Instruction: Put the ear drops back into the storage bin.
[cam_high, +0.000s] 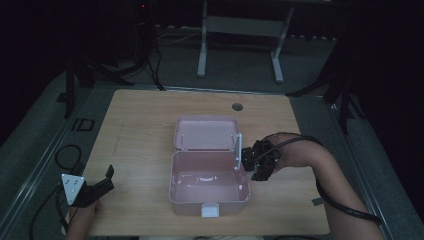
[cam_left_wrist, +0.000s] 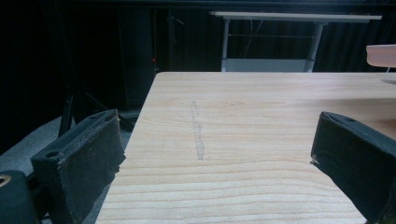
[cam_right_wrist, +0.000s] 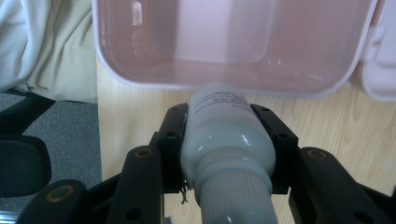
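Dim room, dark floor w/ metal stand legs behind; light wood tabletop (cam_high: 140, 125) carries the work. Right tool (cam_right_wrist: 227, 135): jaws clamped on a white bottle (cam_right_wrist: 227, 140), pads pressing both sides of its body, ribbed cap end toward the camera, base pointing at the box. In high view the right tool (cam_high: 250, 161) sits at the box's right edge, just beside the rim near the hinge corner, forearm coming in from lower right w/ cable trailing. Bottle is off the tabletop, held roughly level; its base is right at the box rim in the right gripper view, can't tell if touching. Pink box (cam_high: 210, 192) lies mid-tabletop, open, tray shows nothing in it, white latch on the near wall; lid (cam_high: 205, 132) hinged back flat on the far side. Pale cloth at upper left of the right gripper view, beyond the tabletop edge. Left tool (cam_high: 102, 182): jaws apart, nothing between them, resting at the near-left corner of the tabletop, well apart from the box; grey three-cornered plate on top. Left gripper view looks along bare wood w/ a faint scuff line, left tool (cam_left_wrist: 215, 154) pads wide, box lid edge at far right.
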